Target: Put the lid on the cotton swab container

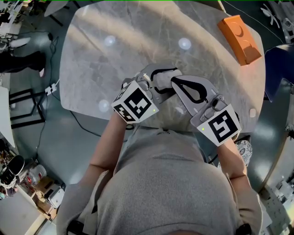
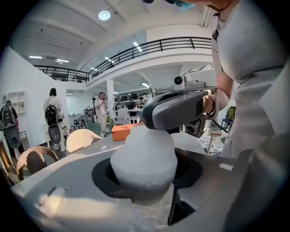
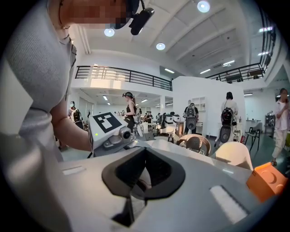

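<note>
While the left tongs (image 2: 145, 183) stand wide and clamped round the body of the frosted white cotton swab container (image 2: 144, 152), I read this as the seating step. The container is held just above the near edge of the surface (image 1: 138, 36), close to the wearer's chest. The right tongs (image 3: 142, 172), jaws pressed together, rest their tip on its top. I cannot make out a seam between lid and body, nor whether the right tongs pinch anything thin, so I cannot say the lid is home. As I judge it, the next move calls for a straight, square push down from the right against a firm clamp on the left. A tilted push would likely cock the lid or twist the container in the pads.

The surface is a rounded slab of grey marbled stone. An orange box (image 1: 240, 39) lies at its far right edge, well apart from the work. Round it is a big open hall with a railed balcony (image 2: 149, 47), round ceiling lights (image 3: 203, 5), a wicker chair (image 3: 195, 142) and cream chairs (image 3: 233, 154). Several people (image 3: 229, 113) stand in the distance with packs on their backs. A cable (image 1: 80, 123) trails over the dark floor (image 1: 50, 151).
</note>
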A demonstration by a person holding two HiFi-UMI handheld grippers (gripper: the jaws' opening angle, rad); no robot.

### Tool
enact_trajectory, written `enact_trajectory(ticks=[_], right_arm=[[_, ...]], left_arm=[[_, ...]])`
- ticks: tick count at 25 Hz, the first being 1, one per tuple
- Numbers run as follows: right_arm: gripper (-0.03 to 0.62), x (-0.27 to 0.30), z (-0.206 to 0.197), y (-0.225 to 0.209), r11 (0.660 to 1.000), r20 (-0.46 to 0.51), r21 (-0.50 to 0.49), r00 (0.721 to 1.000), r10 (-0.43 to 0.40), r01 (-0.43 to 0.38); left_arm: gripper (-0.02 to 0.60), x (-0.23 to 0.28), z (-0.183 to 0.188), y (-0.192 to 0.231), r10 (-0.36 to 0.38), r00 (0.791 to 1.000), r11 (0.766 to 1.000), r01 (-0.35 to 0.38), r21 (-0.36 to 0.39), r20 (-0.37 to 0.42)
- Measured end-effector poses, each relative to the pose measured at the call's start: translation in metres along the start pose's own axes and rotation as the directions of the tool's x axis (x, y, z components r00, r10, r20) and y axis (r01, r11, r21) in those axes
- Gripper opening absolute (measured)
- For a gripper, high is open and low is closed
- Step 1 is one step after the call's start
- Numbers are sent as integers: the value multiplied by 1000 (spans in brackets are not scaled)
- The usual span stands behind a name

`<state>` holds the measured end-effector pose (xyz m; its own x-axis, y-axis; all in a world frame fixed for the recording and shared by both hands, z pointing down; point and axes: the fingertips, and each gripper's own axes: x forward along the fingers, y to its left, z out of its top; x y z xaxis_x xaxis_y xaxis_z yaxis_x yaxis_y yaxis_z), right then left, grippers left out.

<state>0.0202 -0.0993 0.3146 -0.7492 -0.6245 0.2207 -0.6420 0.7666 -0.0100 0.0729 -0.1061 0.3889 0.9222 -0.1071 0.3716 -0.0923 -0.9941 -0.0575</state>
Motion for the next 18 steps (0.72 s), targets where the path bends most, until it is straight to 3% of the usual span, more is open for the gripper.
enact_trajectory(ticks=[18], right_arm=[[2, 1, -21, -12, 993, -7, 85, 997, -80, 80]], left_arm=[[216, 27, -50, 1, -61, 998, 998, 60, -28, -35]])
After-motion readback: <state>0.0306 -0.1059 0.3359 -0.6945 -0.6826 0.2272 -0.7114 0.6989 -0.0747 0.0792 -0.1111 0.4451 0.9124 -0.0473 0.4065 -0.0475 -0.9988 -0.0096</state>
